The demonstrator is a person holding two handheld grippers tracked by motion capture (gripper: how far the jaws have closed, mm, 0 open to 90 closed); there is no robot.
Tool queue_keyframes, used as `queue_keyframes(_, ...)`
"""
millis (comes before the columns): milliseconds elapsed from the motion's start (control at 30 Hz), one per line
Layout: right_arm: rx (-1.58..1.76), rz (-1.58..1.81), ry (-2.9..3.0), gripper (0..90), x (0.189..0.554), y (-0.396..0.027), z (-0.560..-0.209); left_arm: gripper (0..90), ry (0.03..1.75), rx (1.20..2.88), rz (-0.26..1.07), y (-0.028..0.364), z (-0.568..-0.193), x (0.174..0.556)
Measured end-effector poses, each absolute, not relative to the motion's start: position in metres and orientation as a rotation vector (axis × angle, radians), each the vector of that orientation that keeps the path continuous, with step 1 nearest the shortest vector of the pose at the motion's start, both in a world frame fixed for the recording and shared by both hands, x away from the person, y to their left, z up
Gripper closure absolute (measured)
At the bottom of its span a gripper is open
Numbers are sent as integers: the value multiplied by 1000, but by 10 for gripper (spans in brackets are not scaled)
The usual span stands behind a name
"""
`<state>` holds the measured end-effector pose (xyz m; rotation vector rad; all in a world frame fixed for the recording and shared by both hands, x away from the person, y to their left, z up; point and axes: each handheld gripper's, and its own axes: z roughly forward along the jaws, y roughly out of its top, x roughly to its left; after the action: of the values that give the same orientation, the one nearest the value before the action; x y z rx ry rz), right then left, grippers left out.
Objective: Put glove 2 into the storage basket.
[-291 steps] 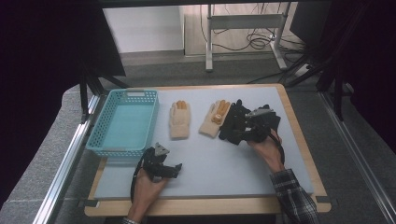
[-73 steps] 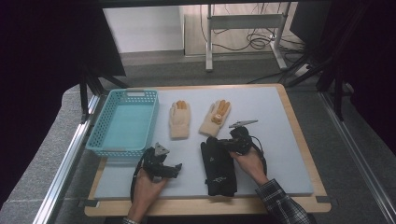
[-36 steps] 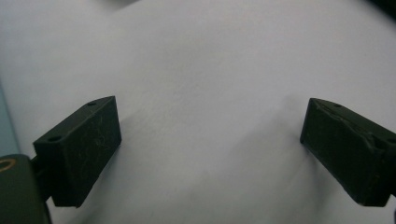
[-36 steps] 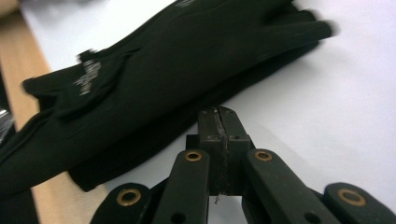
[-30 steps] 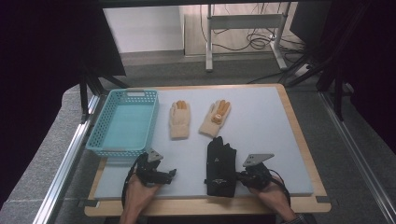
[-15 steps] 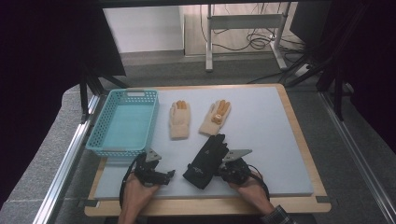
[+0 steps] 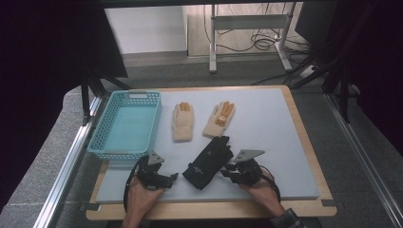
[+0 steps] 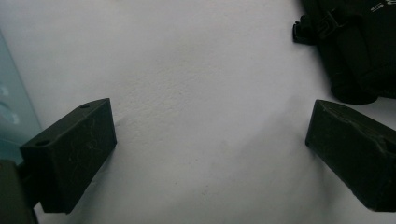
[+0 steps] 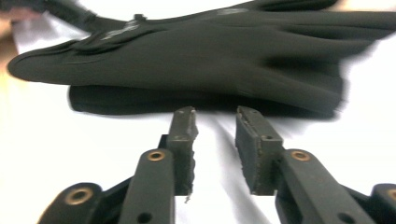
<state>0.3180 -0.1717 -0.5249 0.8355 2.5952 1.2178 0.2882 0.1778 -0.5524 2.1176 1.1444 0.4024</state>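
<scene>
Grey-matted tabletop (image 7: pixel 285 142) with wooden rim, dark floor and cables beyond. Compared with half a second back: black glove (image 7: pixel 208 162) in much the same slanted place, right gripper (image 7: pixel 227 174) drawn back off it toward the near right, fingers (image 9: pixel 184 135) just been opening, now a narrow gap with nothing between, tips just short of the glove's edge in the right gripper view. A second back: glove lying straighter, cuff toward the near edge; now swung round. Left gripper (image 7: pixel 172 179) unmoved, fingers (image 8: pixel 70 154) spread wide over bare mat, holding nothing.

Glove flat on the mat, long axis diagonal: cuff toward the near left, fingertips toward the far right, tips close under the right-hand tan glove (image 7: pixel 219 118). Lies between the 2 grippers, just beyond the right fingers and up to the right of the left fingers.

Second tan glove (image 7: pixel 182 121) beside the first, well beyond the left fingers. Blue basket (image 7: pixel 102 145) just beyond and left of the left fingers, near corner close. Open mat right of the right fingers out to the rim, and a clear strip between the 2 grippers along the near edge.
</scene>
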Motion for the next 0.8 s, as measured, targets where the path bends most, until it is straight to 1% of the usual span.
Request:
queue_keyframes(67, 874, 1218, 2562, 612, 321, -185, -523, 19, 1144, 2117, 402, 178, -552, 288)
queue_keyframes(133, 912, 1197, 2516, 553, 326, -203, -520, 19, 1144, 2117, 402, 178, -552, 288)
queue_keyframes(167, 912, 1197, 2516, 553, 326, -203, -520, 19, 1144, 2117, 402, 178, -552, 288)
queue_keyframes(433, 1005, 1147, 2401, 410, 336, -240, -514, 19, 1145, 2117, 401, 178, -552, 288)
queue_keyframes(567, 1043, 1098, 2352, 319, 340, -257, -514, 19, 1145, 2116, 401, 178, -553, 288)
queue_keyframes(600, 1070, 1083, 2337, 281, 343, -265, -515, 19, 1145, 2116, 401, 178, -553, 288)
queue_keyframes(633, 1070, 1083, 2337, 281, 343, -265, -515, 19, 1145, 2116, 401, 178, -552, 288)
queue_keyframes(700, 1107, 1055, 2325, 238, 347, -276, -518, 19, 1145, 2116, 401, 178, -553, 288)
queue_keyframes(800, 1124, 1041, 2323, 216, 349, -280, -521, 18, 1146, 2116, 400, 178, -553, 288)
